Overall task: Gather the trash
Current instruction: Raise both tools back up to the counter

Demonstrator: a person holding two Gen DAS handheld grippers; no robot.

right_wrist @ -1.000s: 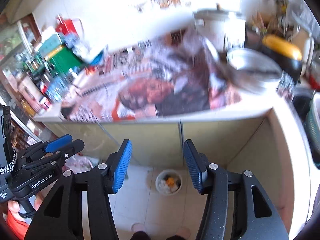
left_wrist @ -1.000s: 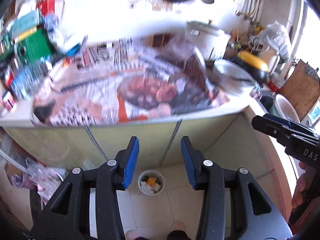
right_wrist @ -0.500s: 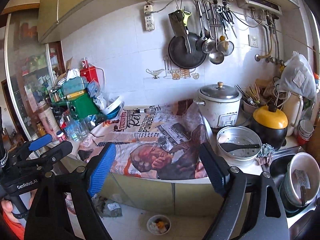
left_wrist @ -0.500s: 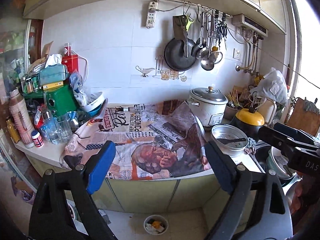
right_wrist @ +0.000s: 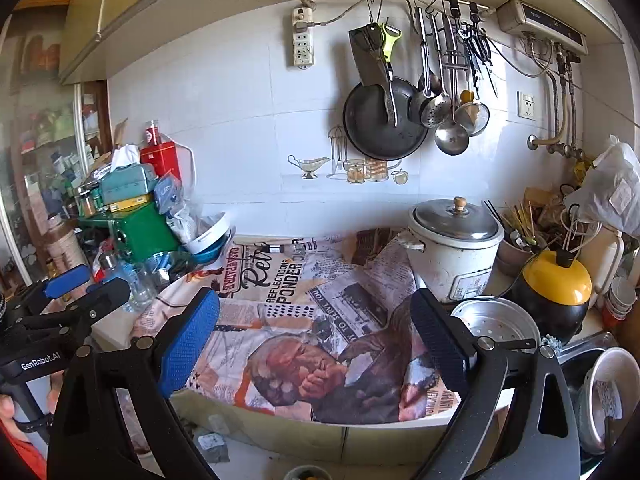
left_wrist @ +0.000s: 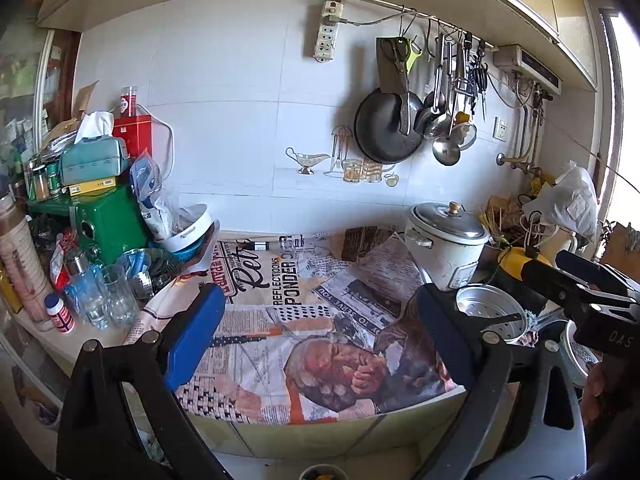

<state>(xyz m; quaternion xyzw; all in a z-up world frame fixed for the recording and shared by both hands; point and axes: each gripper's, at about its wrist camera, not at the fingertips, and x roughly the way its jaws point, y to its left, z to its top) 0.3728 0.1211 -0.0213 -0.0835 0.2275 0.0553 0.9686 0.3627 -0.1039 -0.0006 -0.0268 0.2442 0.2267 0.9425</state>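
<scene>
Trash is hard to pick out from up here. The likeliest pieces are the crumpled scraps point(right_wrist: 212, 442) on the floor at the foot of the cabinets, and a small bin point(right_wrist: 306, 472) with bits in it at the bottom edge of the right wrist view. Judge the scraps light, soft and crushable; pinch each at its bulk, not at a loose corner, which may tear. On the bench point(right_wrist: 116, 334) lies a newspaper-print cloth point(left_wrist: 304, 320), limp and creased, one fold lifted near the white rice cooker point(right_wrist: 452, 248). Beside that sit a perforated metal steamer pan point(right_wrist: 496, 326), hard and slick, and clear glasses point(left_wrist: 108, 300) at the left, fragile. Your left gripper point(left_wrist: 320, 336) and right gripper point(right_wrist: 316, 338) have just been opening; both sets of fingers stand wide, nothing between them.
</scene>
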